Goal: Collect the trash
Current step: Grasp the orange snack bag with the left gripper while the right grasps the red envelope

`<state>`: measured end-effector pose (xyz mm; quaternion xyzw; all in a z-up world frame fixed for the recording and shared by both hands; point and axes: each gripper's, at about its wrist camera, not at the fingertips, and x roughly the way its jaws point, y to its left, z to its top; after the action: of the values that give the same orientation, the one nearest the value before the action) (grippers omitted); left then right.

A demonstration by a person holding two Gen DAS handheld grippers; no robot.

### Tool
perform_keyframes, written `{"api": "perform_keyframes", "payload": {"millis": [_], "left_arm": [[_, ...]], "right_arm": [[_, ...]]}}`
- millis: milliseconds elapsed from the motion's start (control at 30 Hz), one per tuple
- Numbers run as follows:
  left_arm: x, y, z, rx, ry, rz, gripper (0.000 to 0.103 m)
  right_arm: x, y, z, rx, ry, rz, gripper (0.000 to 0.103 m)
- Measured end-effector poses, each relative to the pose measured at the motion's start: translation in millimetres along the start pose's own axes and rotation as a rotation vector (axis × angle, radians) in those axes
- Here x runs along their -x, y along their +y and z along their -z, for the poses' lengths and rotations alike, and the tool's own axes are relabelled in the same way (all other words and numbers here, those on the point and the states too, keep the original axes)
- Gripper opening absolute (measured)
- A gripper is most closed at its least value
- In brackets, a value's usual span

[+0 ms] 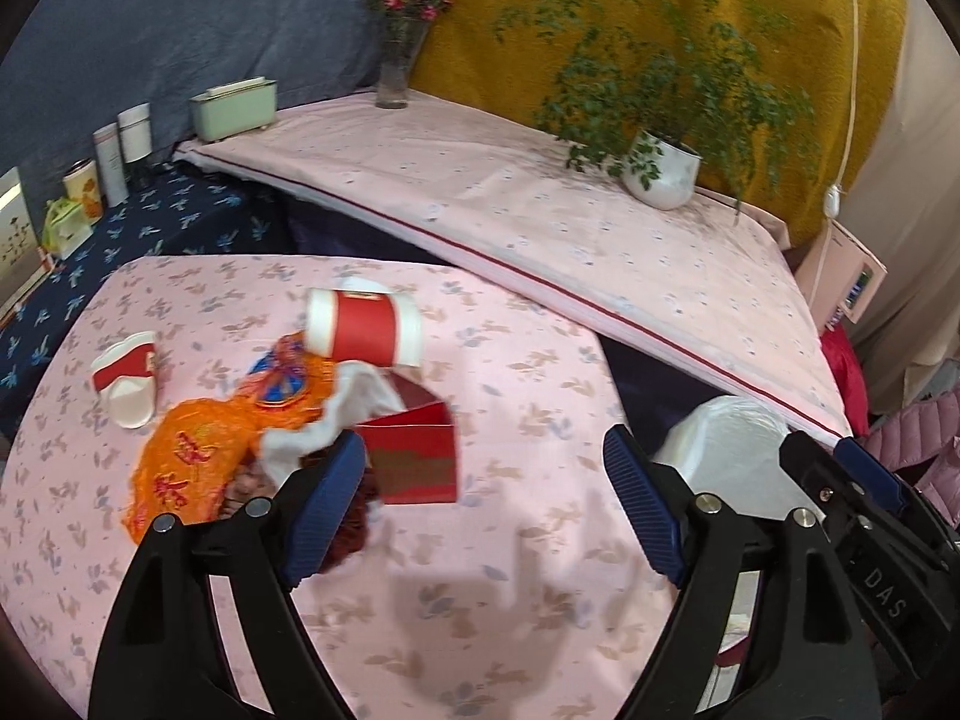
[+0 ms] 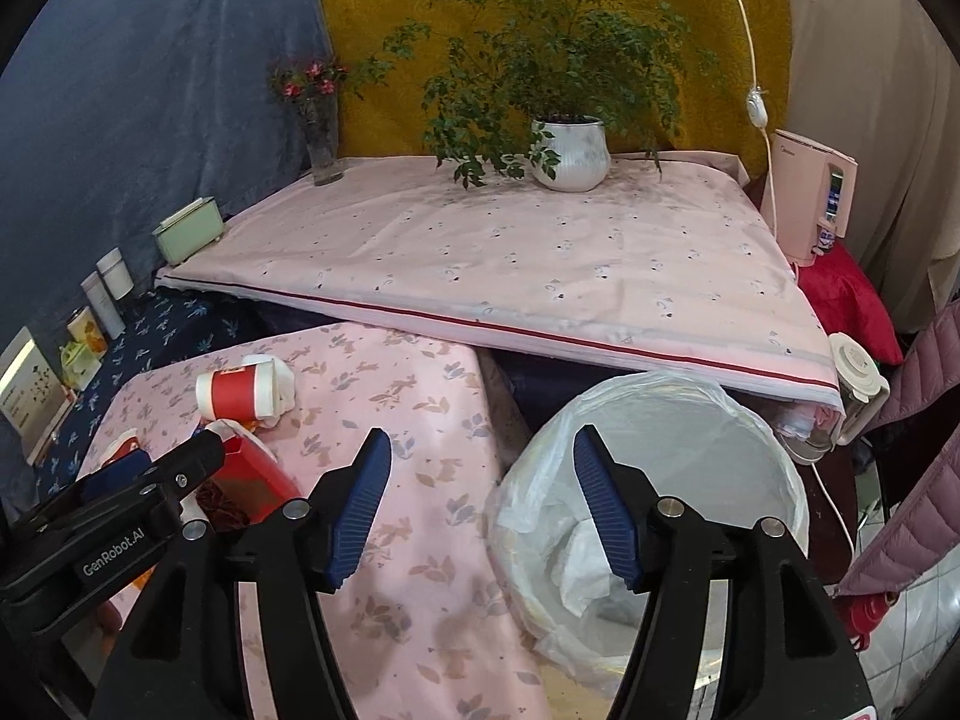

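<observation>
Trash (image 1: 336,420) is lying just ahead-left of the left gripper (image 1: 486,504), jaws gaping empty; the right gripper (image 2: 483,507), likewise released, is hovering nearer the bin (image 2: 660,480).

Left black plastic two-finger gripper (image 1: 486,510) and right black plastic two-finger gripper (image 2: 483,504): ribbed blue pads, silver screws, white "GenRobot.AI" and "DAS" lettering.

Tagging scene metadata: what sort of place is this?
Likely a home living space: cloth-covered tables, a potted plant, a flower vase, a bag-lined trash bin beside the low table.
</observation>
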<state>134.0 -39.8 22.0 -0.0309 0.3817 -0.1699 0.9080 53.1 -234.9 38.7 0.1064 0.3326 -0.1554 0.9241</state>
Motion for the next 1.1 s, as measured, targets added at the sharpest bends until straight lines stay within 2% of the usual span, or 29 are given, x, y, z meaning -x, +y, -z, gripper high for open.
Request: {"api": "perform_keyframes", "payload": {"millis": [267,400,500,733,967,1100], "left_arm": [[-0.1,60.6,3.7,0.031,0.009,-0.119,0.079],[-0.1,92.0,7.0,0.058,0.017,-0.171,0.084],[-0.9,115.3,10.7,0.081,0.027,-0.202,0.084],[-7.8,157.2,22.3,0.139,0.073,-0.237,0.085],[-16.8,183.2,30.0,0.183,0.105,-0.257,0.085],[-24.1,193.0,35.9,0.199,0.129,-0.258,0.087]], "right_arm": [[-12.4,51.1,4.0,0.046,0.029,-0.074,0.065],[-21.6,75.0,6.6,0.055,0.049,-0.107,0.067],[-31.0,91.7,6.8,0.053,0.071,-0.132,0.067],[-57.8,120.0,0.5,0.012,0.118,-0.164,0.067],[-89.9,144.7,-6.4,0.0,0.157,-0.137,0.067],[-110.5,154.3,0.9,0.009,0.202,-0.118,0.067]]}}
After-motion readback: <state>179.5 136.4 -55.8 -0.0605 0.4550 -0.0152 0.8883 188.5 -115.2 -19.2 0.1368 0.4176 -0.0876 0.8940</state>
